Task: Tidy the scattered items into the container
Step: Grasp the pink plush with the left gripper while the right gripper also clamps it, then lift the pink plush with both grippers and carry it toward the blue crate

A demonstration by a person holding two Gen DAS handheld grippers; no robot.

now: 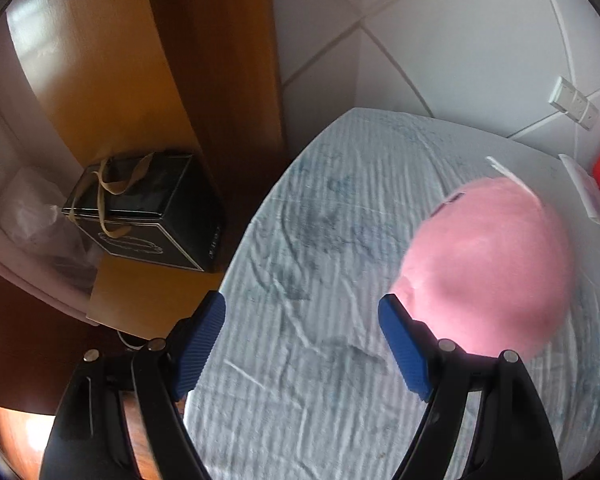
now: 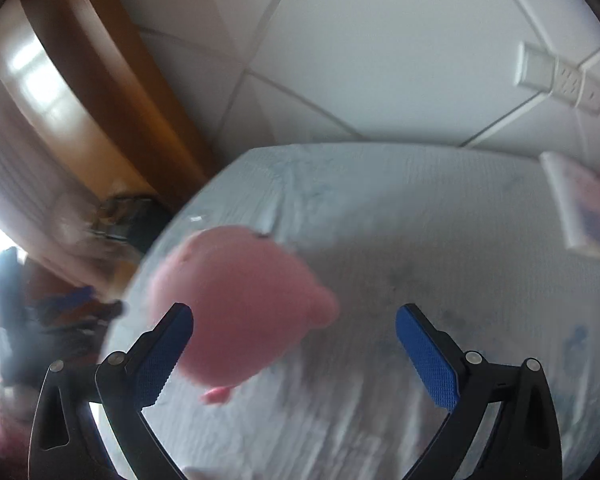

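Both hand-held grippers (image 1: 302, 344) (image 2: 294, 354) wide apart, angled downward

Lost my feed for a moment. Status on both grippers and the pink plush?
Left gripper open, empty. Right gripper open, empty. Pink plush toy lying on the light blue cloth, not gripped. Nothing blocking it.

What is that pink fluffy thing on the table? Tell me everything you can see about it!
The pink plush toy is round, soft and fuzzy, like a stuffed ball. It has a small dark mark near its top, a stubby rounded bump on one side and a little pink nub poking out underneath. It lies on the pale blue wrinkled tablecloth. Both pictures are blurry, so finer details are unclear. Neither gripper holds it; whether a finger brushes it cannot be told.
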